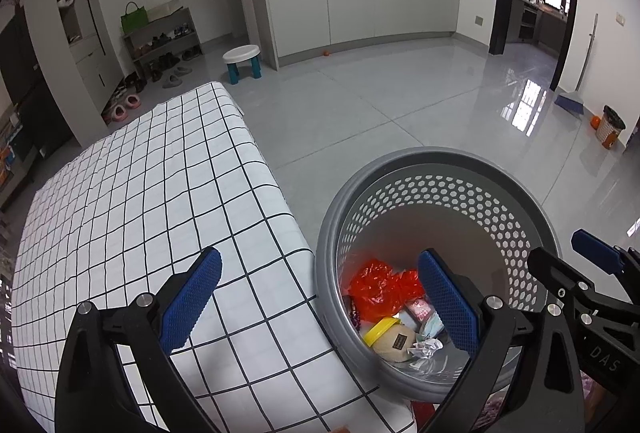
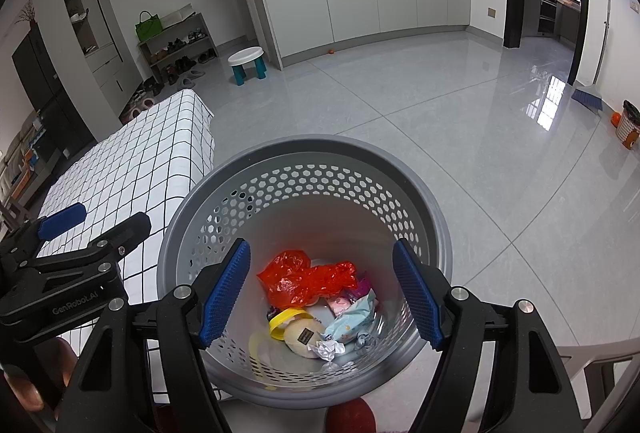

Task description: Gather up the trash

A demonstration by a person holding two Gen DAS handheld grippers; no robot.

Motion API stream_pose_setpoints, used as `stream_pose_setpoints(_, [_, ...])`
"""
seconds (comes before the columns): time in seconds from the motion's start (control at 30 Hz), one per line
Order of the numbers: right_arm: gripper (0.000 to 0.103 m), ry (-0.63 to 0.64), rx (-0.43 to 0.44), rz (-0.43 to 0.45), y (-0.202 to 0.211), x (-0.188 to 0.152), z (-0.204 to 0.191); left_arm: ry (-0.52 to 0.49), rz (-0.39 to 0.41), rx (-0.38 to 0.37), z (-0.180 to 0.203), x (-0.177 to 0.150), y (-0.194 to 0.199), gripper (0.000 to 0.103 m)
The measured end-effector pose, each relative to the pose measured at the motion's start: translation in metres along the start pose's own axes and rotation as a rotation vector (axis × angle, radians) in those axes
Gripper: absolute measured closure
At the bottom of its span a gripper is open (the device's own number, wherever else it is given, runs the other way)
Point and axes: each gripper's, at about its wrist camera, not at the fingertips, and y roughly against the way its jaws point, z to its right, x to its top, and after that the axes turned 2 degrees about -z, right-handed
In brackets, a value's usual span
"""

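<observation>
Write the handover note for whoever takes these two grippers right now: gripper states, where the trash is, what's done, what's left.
Left gripper: open, empty, over the edge of the white black-grid tablecloth.
Right gripper: open, empty, over the grey perforated plastic bin.
In the bin: crumpled red plastic bag, yellow-lidded round tub, pale blue wrapper, crumpled foil ball.
Done: that trash is in the bin.
Left: no trash shows on the visible cloth; check beyond view.
</observation>
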Motion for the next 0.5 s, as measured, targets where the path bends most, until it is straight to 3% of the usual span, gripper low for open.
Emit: stream_pose_setpoints(0.5, [0.032,0.001,0.005,0.000,-0.0017,-0.0016,-0.0004,0.001,0.004,0.000,0.0014,0.0016,0.0023,0.006])
